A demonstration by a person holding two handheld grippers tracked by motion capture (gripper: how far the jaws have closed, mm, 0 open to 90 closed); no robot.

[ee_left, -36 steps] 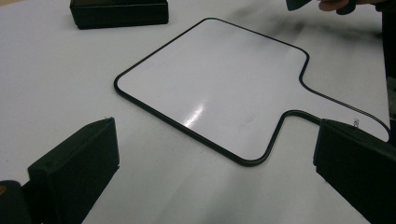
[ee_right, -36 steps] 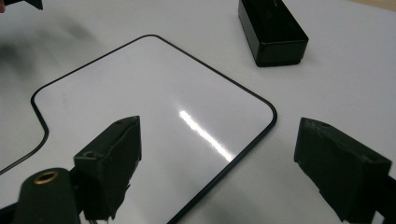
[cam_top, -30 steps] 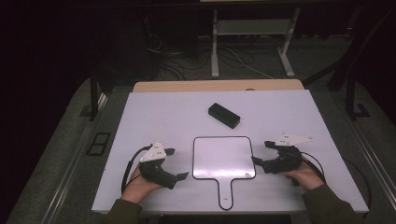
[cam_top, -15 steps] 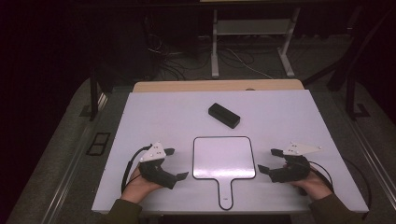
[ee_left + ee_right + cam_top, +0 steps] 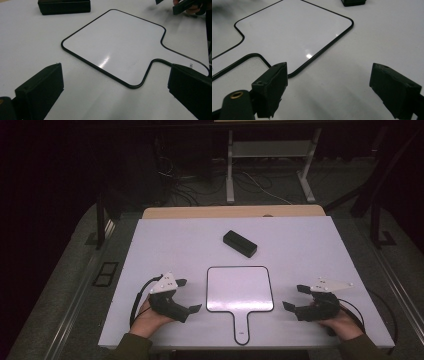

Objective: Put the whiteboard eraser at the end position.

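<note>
While nothing is gripped yet: you are at the outset, both tools parked on either side of the work.
Whiteboard paddle: the small whiteboard [image 5: 240, 289] lies flat on the white table [image 5: 300, 245], square part toward the far side, handle pointing at your edge, midway between your hands.
Black block: the eraser-like block [image 5: 240, 243] sits beyond the board's far edge, apart from it, untouched.
Left gripper: your left gripper [image 5: 186, 295] rests just beside the board's left edge, jaws spread wide with bare table between them; its own view shows the board's corner and handle neck ahead.
Right gripper: your right gripper [image 5: 295, 297] is near the board's right edge, jaws likewise apart and empty; in its own view the board's lower corner lies just past the left jaw.
Step in hand: my reading is approach, with no contact made on either thing.
Next move: if the board is your target, it lies thin and flush, so you will need to bring one jaw low against its rim or take the handle, and steady it with the other tool so it does not slide.
</note>
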